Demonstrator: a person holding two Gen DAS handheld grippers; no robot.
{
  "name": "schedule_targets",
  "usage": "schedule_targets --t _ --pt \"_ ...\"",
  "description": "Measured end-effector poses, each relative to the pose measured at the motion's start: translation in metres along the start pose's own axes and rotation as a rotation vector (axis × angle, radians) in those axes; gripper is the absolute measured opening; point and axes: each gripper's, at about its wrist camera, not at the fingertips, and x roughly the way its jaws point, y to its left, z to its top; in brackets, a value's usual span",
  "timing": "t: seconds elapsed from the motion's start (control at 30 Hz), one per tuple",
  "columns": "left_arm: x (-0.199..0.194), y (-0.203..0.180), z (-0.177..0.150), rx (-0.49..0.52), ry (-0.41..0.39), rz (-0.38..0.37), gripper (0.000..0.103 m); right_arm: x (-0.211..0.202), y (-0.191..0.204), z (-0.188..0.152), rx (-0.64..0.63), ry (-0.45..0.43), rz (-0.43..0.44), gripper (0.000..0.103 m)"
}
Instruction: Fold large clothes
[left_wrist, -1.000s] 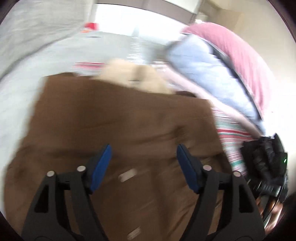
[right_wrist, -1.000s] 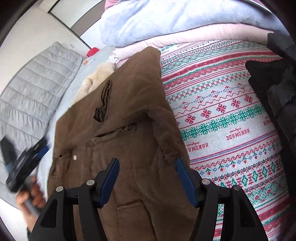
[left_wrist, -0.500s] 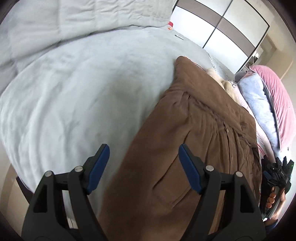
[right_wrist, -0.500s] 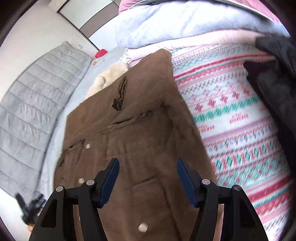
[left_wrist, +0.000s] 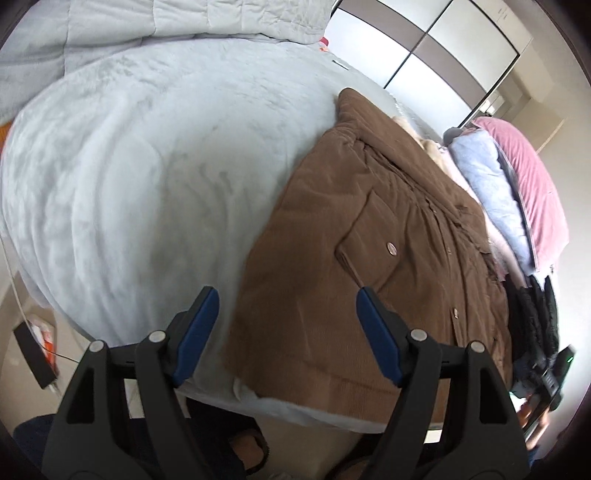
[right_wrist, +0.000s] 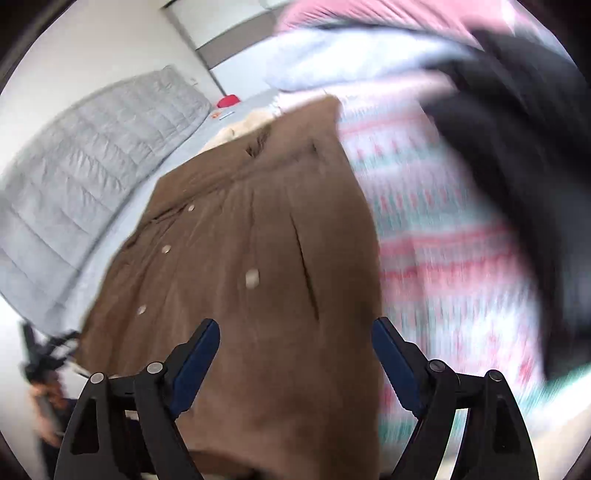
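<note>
A brown corduroy coat (left_wrist: 388, 236) with snap buttons and a cream fur collar lies spread on a pale grey blanket (left_wrist: 147, 166) on the bed, its hem at the near edge. It also shows in the right wrist view (right_wrist: 251, 266). My left gripper (left_wrist: 286, 325) is open and empty, above the coat's lower left corner by the bed edge. My right gripper (right_wrist: 295, 354) is open and empty, above the coat's hem on its right side. The right wrist view is blurred by motion.
A patterned red, green and white knit (right_wrist: 443, 240) lies to the right of the coat, with a black garment (right_wrist: 517, 147) beyond it. Folded blue and pink bedding (left_wrist: 517, 173) is piled at the far right. A grey quilt (right_wrist: 92, 177) lies along the left.
Both grippers have pulled back toward the near edge of the bed. The left view has swung left so the coat's hem and the bed edge show. Both stay open and empty.
</note>
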Motion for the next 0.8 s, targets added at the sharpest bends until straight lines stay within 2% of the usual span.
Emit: schedule_targets --t 0.07,0.13,0.2,0.23,0.27,0.37,0.47,0.57,0.63,0.67,0.73,0.8 --pt "0.005 0.004 -0.004 -0.016 0.004 -0.015 0.073 -0.005 -0.019 -0.014 0.086 0.01 0.018 0.085" --pt "0.013 0.008 -0.006 -0.04 0.016 -0.036 0.061 -0.006 -0.031 -0.025 0.145 0.035 0.028 0.084" --pt "0.016 0.01 -0.009 -0.058 0.021 -0.045 0.044 -0.006 -0.037 -0.034 0.19 0.053 0.055 0.055" --pt "0.016 0.01 -0.011 -0.054 0.016 -0.052 0.042 -0.007 -0.039 -0.039 0.213 0.056 0.068 0.037" --pt "0.016 0.007 -0.012 -0.036 0.008 -0.059 0.042 -0.005 -0.043 -0.041 0.238 0.048 0.066 0.033" --pt "0.018 0.008 -0.013 -0.031 0.014 -0.069 0.042 -0.004 -0.049 -0.049 0.286 0.038 0.071 0.032" --pt "0.021 0.012 -0.016 -0.05 0.027 -0.078 0.05 0.0 -0.053 -0.049 0.309 0.049 0.062 0.034" --pt "0.021 0.008 -0.019 -0.026 0.021 -0.05 0.051 -0.002 -0.057 -0.052 0.295 0.044 0.048 0.034" --pt "0.02 0.003 -0.021 -0.001 0.016 -0.027 0.042 -0.002 -0.048 -0.053 0.25 0.04 0.012 0.034" --pt "0.019 -0.001 -0.022 0.02 0.015 -0.012 0.025 -0.002 -0.045 -0.053 0.239 0.037 0.002 0.032" --pt "0.017 -0.004 -0.021 0.022 0.011 -0.012 0.019 -0.002 -0.044 -0.055 0.252 0.024 0.005 0.019" --pt "0.012 -0.004 -0.018 0.009 0.007 -0.027 0.016 -0.01 -0.048 -0.054 0.293 -0.017 0.053 0.012"
